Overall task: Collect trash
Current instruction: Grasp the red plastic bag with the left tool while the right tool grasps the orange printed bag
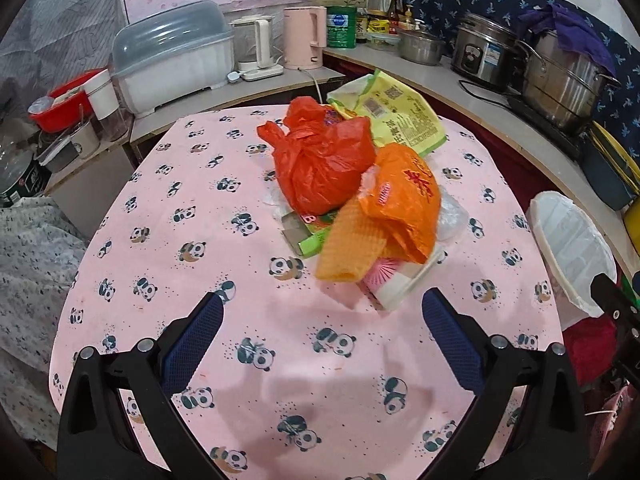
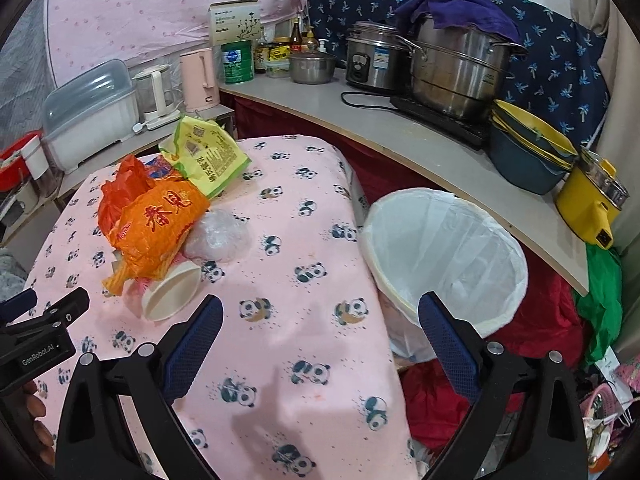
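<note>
A heap of trash lies on the panda-print table [image 1: 224,248]: a red plastic bag [image 1: 324,160], an orange bag [image 1: 404,200], a yellow-green packet [image 1: 404,116], a white paper cup [image 1: 400,288], clear plastic [image 2: 218,234]. The heap shows in the right wrist view too, with the orange bag [image 2: 160,224] and the cup [image 2: 172,292]. My left gripper [image 1: 322,332] is open and empty, short of the heap. My right gripper [image 2: 320,332] is open and empty over the table's right edge, beside a white-lined bin [image 2: 444,256].
The bin [image 1: 572,248] stands right of the table. A counter behind holds steel pots [image 2: 456,76], a rice cooker [image 2: 372,62], a pink kettle [image 1: 304,38] and a lidded dish rack [image 1: 172,56]. Yellow bowls [image 2: 532,148] sit at the counter's right end.
</note>
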A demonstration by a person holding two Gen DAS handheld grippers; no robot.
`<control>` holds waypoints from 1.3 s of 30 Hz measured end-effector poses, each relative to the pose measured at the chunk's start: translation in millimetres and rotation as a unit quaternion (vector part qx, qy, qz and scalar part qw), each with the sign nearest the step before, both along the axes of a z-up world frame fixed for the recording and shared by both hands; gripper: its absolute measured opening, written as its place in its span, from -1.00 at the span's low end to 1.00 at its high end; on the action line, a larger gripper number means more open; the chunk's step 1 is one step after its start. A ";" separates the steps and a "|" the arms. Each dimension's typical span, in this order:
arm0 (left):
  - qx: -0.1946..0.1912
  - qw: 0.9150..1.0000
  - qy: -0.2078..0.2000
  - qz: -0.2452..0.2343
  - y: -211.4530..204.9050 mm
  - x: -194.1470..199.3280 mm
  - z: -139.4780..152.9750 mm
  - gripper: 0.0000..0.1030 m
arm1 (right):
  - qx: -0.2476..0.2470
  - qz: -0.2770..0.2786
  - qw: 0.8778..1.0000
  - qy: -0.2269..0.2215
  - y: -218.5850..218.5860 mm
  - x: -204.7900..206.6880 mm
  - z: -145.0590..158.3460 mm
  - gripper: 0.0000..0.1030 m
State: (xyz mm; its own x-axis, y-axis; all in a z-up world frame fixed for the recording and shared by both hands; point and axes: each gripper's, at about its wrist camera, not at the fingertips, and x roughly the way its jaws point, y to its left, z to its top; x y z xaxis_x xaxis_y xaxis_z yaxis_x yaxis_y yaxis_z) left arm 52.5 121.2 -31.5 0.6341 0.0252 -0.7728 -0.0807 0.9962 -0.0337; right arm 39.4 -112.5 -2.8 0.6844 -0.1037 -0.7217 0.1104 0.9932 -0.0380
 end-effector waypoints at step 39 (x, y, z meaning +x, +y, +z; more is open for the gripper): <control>-0.172 0.982 0.045 -0.069 50.0 172.9 -26.8 -0.39 | 0.168 0.126 0.974 0.089 99.2 127.7 -64.4 0.31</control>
State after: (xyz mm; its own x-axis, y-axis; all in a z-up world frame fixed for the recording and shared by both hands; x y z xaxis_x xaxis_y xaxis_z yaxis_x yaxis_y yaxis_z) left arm 225.4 171.2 -58.3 0.5427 -0.3276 -0.7734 0.0354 0.9289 -0.3686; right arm 167.1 -13.3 -67.2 0.5190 0.3138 -0.7951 -0.1173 0.9475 0.2974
